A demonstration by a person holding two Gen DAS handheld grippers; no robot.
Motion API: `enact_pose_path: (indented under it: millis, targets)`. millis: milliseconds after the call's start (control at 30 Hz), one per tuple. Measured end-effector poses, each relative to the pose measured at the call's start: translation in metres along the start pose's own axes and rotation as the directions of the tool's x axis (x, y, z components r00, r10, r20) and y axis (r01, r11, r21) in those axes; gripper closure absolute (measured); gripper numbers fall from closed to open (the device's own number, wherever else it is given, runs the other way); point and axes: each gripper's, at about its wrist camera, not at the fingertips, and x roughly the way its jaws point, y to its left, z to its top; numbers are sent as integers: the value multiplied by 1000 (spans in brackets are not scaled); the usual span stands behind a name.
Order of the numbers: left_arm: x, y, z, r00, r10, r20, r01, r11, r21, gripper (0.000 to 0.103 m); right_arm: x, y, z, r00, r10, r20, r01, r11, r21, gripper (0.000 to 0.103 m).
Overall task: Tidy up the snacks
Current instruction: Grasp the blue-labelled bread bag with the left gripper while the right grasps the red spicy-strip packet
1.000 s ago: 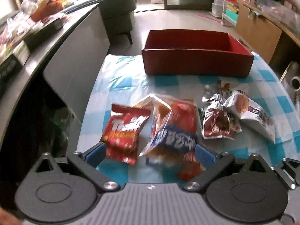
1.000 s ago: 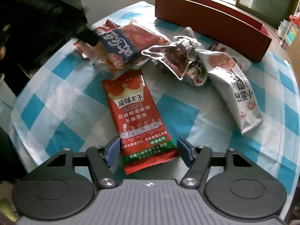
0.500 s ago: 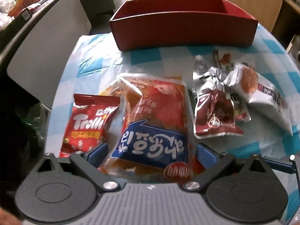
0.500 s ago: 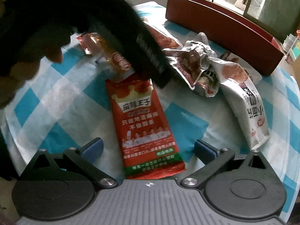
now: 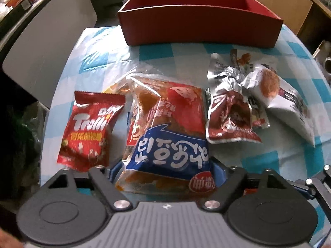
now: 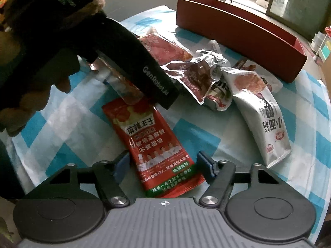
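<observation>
Left gripper [image 5: 163,171], jaws just closing on the blue-banded snack pack [image 5: 165,140]; right gripper [image 6: 163,165] closing astride the red strip packet [image 6: 157,146], both lengthwise toward the table's far-edge red box [image 5: 198,16].

- Red box [image 5: 198,29]: long, open-topped, empty as far as visible, at the table's far edge.
- Blue-banded packet [image 5: 167,136]: clear red wrapper, white lettering, lying flat, nearest the box's left half.
- Trolli bag [image 5: 91,130]: red, crinkled, just left of it.
- Foil pouch [image 5: 229,111]: silver and maroon, crumpled, touching the white bag [image 5: 285,101].
- Red strip packet [image 6: 157,150]: flat, green lower band, lengthwise.
</observation>
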Motion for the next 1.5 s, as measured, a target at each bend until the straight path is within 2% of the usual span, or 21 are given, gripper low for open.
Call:
enact_pose_path:
  millis: [67,100,233,433,700,800,867,967,1033,1100,1167,1267,1400,1500]
  targets:
    - [-7,2,-5,1000,-1,9,1,1000,0,27,-3,1,-3,1000,5,-3,-5,1000,15,30]
    - [-11,3,-8,1000,-5,13,5,1000,-1,27,-4,1,-5,1000,7,-3,-7,1000,22,35]
    - [-26,10,-19,999,-25,22,26,999,-25,27,-13,-2,-13,1000,2,1,-2,997,77,40]
    - [-46,39,-44,997,-66,30,69,992,-105,28,-30,-9,-25,999,-12,38,6,987,163,42]
    - [-58,46,-73,996,-82,28,85,990,-116,28,-39,-12,-26,997,-3,81,-16,974,226,45]
    - [-60,45,-84,996,-86,21,88,991,-100,28,-40,-8,-27,996,-3,84,-16,975,222,45]
    - [-60,45,-92,996,-88,10,88,992,-94,28,-33,-2,-28,998,-10,55,-1,980,197,47]
    - [-59,51,-101,992,-128,-1,127,985,-118,28,-21,7,-33,1000,-18,11,16,988,152,49]
    - [-56,54,-104,993,-120,-7,118,985,-126,28,-19,11,-33,999,-33,13,31,992,122,48]
    - [-52,57,-104,995,-99,-13,96,986,-134,28,-18,9,-32,1000,-29,11,27,991,134,46]
    - [-48,60,-104,994,-107,-26,102,984,-149,26,-17,8,-30,999,-37,14,35,990,137,45]
    - [-42,67,-102,989,-139,-42,128,973,-192,25,-12,8,-30,999,-51,-5,51,990,133,38]
    - [-37,68,-103,994,-101,-49,91,978,-186,22,-9,9,-29,999,-49,-9,50,989,137,31]
    - [-27,68,-100,995,-75,-62,62,981,-185,18,-4,7,-26,999,-45,-15,47,988,146,19]
